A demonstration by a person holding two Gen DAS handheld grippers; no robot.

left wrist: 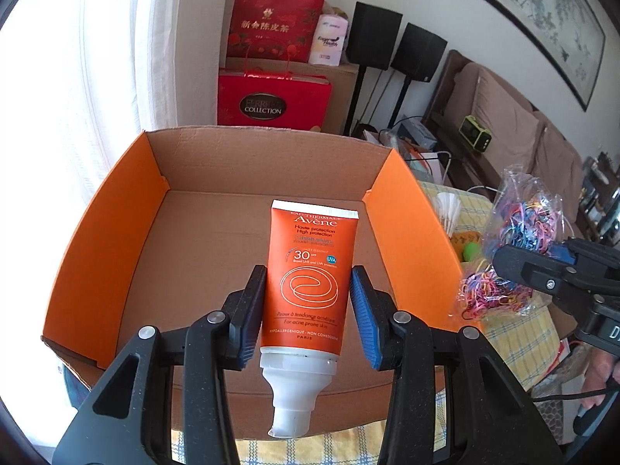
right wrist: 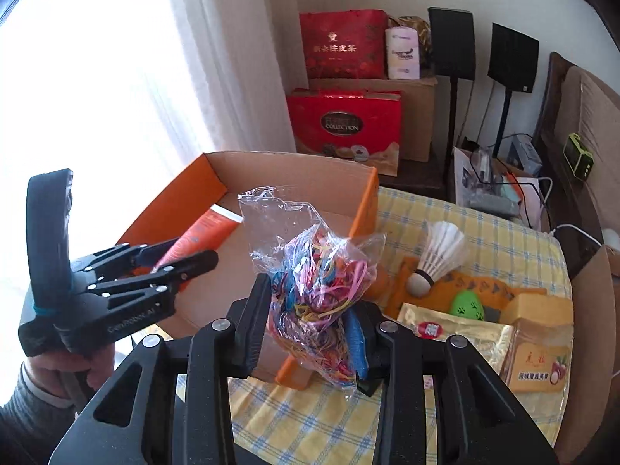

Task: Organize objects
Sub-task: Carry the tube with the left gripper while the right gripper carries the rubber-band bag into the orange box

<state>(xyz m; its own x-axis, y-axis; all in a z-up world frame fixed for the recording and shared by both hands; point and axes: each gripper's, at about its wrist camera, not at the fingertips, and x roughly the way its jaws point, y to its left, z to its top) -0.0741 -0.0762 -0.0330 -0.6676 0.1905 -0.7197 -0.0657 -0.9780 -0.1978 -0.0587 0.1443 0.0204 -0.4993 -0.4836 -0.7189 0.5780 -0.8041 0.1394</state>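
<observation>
Left wrist view: your left tongs (left wrist: 308, 306) were clamped on the orange Avène tube (left wrist: 306, 271), hanging over the empty cardboard box (left wrist: 116, 209), so nothing was actually in there yet by my read. Label said "High protection", "30 SPF", "For acne prone skin", "PARIS".

Right wrist view: your right tongs (right wrist: 306, 329) were squeezed on the bag of rubber bands (right wrist: 317, 271), held up just beside the box. Shuttlecock (right wrist: 434, 255), green egg (right wrist: 467, 304) and packets still waited on the counter (right wrist: 387, 407). A red box behind read "COLLECTION".
</observation>
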